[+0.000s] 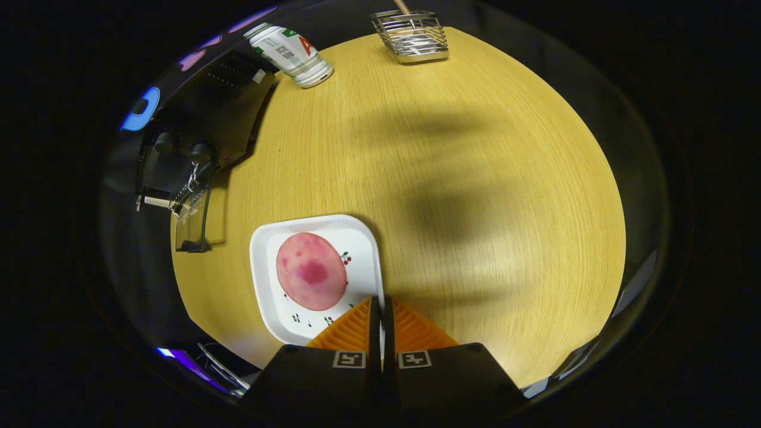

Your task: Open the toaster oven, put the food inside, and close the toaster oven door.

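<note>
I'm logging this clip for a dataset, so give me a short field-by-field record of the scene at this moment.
surface: round wooden table
toaster oven: black, at the table's far left edge, glass door looks swung open
food: pink round slice on a white square plate
hand-held gripper: orange fingers closed together, empty, tips over the plate's near corner
other items: white bottle lying on its side, wire basket at the far edge
task state: food not yet in the oven

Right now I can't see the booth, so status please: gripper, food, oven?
Gripper shut, empty, over plate edge. Pink food on plate, untouched. Oven beyond, door open. Nothing in the way.
</note>
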Motion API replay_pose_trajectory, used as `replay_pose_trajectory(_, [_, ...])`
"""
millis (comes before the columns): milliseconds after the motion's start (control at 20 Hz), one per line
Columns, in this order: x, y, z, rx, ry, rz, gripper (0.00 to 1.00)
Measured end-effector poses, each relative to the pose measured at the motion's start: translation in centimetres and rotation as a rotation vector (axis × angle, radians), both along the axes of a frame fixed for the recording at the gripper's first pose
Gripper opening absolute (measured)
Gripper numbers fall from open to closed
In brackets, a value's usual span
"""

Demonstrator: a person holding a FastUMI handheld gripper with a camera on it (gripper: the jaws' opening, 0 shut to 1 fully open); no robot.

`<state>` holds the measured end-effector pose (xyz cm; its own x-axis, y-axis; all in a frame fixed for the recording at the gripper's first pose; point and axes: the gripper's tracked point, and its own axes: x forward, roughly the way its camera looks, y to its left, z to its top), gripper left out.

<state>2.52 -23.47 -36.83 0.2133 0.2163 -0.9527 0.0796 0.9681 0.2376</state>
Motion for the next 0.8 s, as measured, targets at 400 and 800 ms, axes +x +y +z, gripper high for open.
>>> replay_pose_trajectory(400, [-2.3, 2.0, 0.5, 0.106, -0.010, -0.165, 0.05])
replay_pose_trajectory(800, [-4.5, 6.1, 3.1, 0.207, -0.088, -0.348, 0.05])
